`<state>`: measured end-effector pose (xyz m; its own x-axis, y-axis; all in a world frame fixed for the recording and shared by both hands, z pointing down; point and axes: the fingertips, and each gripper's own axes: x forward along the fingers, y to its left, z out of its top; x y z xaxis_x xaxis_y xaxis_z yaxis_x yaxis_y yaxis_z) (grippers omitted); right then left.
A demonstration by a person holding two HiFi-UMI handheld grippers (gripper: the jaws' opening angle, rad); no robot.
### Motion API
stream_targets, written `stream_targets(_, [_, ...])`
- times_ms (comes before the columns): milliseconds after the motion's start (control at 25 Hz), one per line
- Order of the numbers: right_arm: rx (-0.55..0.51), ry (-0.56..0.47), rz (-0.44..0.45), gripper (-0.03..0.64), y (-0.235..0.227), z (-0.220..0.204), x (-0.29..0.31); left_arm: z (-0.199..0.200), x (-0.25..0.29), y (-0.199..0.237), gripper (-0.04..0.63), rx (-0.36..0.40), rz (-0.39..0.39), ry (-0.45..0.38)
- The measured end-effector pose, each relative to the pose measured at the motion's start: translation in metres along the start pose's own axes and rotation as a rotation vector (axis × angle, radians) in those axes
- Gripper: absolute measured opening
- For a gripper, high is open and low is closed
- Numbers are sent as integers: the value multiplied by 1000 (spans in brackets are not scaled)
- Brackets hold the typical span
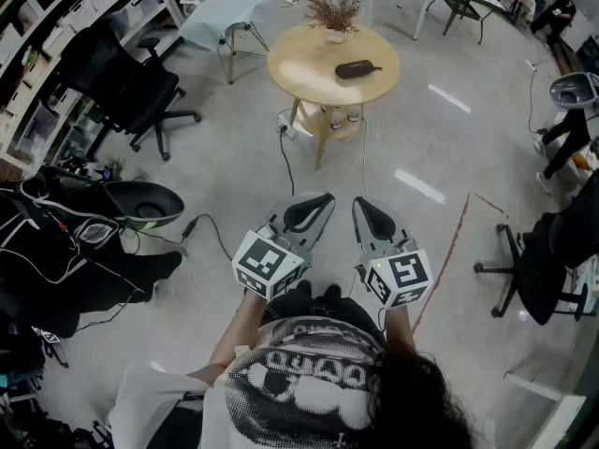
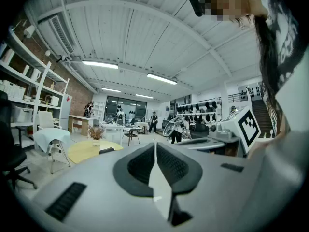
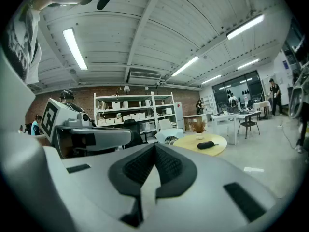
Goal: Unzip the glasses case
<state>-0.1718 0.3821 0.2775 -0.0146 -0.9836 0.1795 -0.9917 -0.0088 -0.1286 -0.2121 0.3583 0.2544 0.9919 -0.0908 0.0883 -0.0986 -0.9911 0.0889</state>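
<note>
Two grippers are held side by side in the lower middle of the head view, and both are pointed toward the top of the frame. The jaws of the left gripper [image 1: 314, 209] are pressed fully together, and nothing is held between them. In the left gripper view, the two dark inner faces are seen to meet along one thin line. The right gripper [image 1: 368, 215] is closed in the same way and is empty too. In the right gripper view, its jaws touch each other at the tip.

The case [image 1: 357, 68] is a dark, long object. It is laid on the right part of a round yellow table [image 1: 309, 64] in the upper middle of the head view, well apart from both grippers. In the right gripper view, the case [image 3: 205, 145] is seen right of centre, beyond the jaws. It is too small in every view for the state of its zip to be told.

A plant [image 1: 335, 12] is placed at the upper edge of the table. A black chair [image 1: 131, 87] is seen in the upper left of the head view.
</note>
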Motion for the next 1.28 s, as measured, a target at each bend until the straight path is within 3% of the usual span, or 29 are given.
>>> stream_targets(680, [-19,38,29,-2,-36,-28,-12,-25,29,-21,20,-19,52,58])
stream_targets(1080, [-13,76,30,-2,-67,-36,32,-38,66,30,20,-31,69,83])
stream_targets(1280, [-24,83,10,-2,-93,-26,91,-38,102,89,20,-38,46,79])
